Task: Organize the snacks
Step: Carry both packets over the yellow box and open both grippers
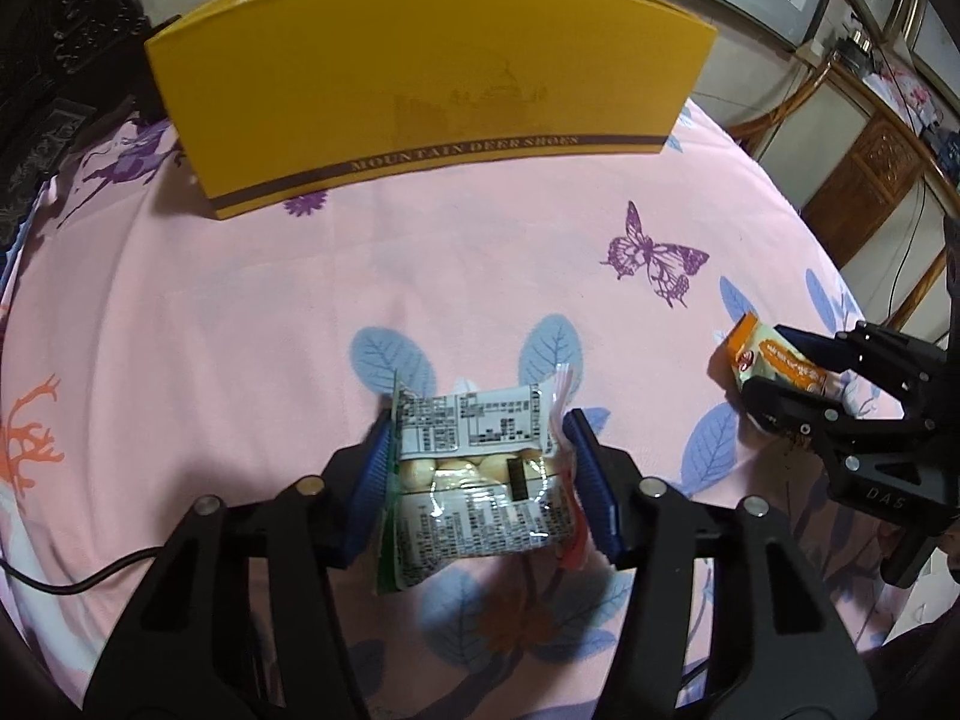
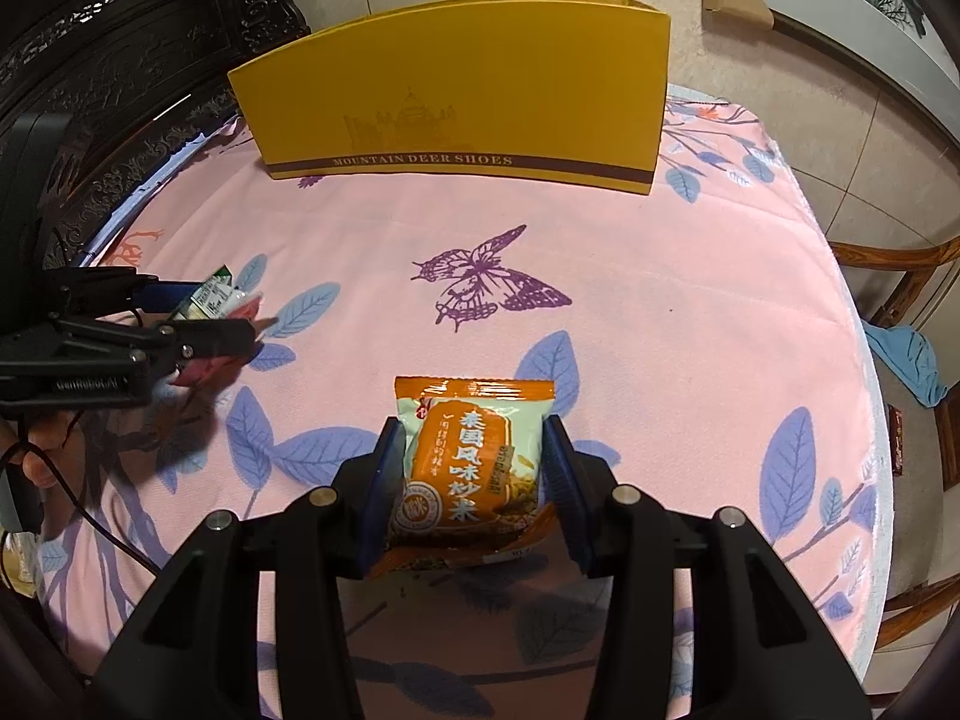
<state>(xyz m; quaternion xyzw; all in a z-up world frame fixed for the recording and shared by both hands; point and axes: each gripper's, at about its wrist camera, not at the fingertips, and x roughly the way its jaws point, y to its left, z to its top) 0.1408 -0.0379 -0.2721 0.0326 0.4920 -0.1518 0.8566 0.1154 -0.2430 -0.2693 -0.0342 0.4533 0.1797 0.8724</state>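
Two grippers, left (image 1: 480,468) and right (image 2: 474,480), each gripping snack; box (image 1: 420,96) far edge.

Clear-windowed snack packet (image 1: 474,474) showing pale round pieces inside, printed back label facing up, green edge at left, red edge at right; clamped between blue pads of left claw (image 1: 477,480), lifted above the pink surface (image 1: 240,312). Orange and pale green snack packet (image 2: 474,468) with Chinese lettering, front up, pinched in right claw (image 2: 474,486), near side. Yellow shoe box (image 1: 420,90) standing at far side.
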